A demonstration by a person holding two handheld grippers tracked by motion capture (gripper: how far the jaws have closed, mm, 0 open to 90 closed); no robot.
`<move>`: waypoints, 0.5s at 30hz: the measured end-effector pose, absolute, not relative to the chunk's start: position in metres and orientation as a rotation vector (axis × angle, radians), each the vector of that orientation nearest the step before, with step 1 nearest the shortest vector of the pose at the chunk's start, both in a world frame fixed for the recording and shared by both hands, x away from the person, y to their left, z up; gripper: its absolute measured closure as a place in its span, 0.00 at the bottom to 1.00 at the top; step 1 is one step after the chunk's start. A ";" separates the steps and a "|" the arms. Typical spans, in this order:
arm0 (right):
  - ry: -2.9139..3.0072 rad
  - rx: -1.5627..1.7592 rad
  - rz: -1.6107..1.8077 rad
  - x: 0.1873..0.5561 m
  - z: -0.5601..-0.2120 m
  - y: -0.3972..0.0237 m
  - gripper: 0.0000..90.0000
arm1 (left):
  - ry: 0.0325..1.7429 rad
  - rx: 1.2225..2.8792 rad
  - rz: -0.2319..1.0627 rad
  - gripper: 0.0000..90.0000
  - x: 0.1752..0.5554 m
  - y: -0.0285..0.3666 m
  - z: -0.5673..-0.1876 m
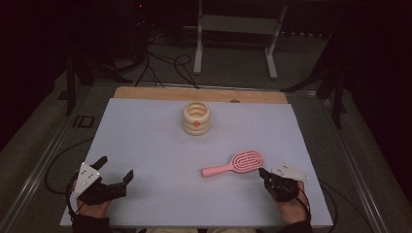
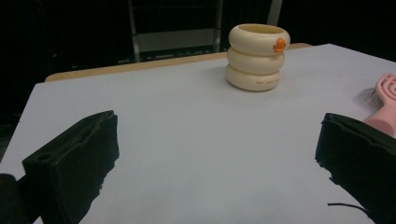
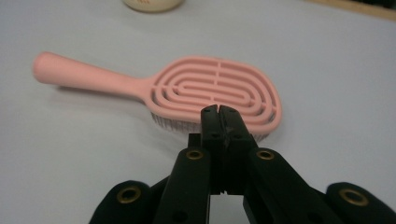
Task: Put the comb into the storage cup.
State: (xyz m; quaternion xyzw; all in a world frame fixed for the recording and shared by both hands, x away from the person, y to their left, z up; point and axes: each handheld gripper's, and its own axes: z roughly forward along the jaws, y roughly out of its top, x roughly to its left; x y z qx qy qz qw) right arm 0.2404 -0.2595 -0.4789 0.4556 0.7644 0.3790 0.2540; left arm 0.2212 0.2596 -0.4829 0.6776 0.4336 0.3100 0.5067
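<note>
Across the pale worktop (image 1: 160,145), which spans most of the high view, a cream ringed pot (image 1: 196,118) stands upright near the far edge, with a small orange mark on its rim. Nearer the person's right side lies a pink hairbrush (image 1: 233,164), flat, bristles down, handle pointing left. Just beside its head rests the right tool (image 1: 265,174), jaws pressed together with nothing between them, tips close to the brush's rim but not gripping it. Well apart, at the near left corner, the left tool (image 1: 115,168) sits with jaws spread wide, holding nothing.
</note>
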 end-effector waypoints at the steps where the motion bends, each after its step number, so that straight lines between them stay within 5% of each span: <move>1: 2.088 1.269 1.003 0.245 -0.482 -0.258 1.00 | 1.046 1.634 0.747 0.00 0.221 0.260 -0.483; 15: 2.132 1.340 0.904 0.269 -0.492 -0.250 1.00 | 1.048 1.629 0.744 0.01 0.221 0.260 -0.483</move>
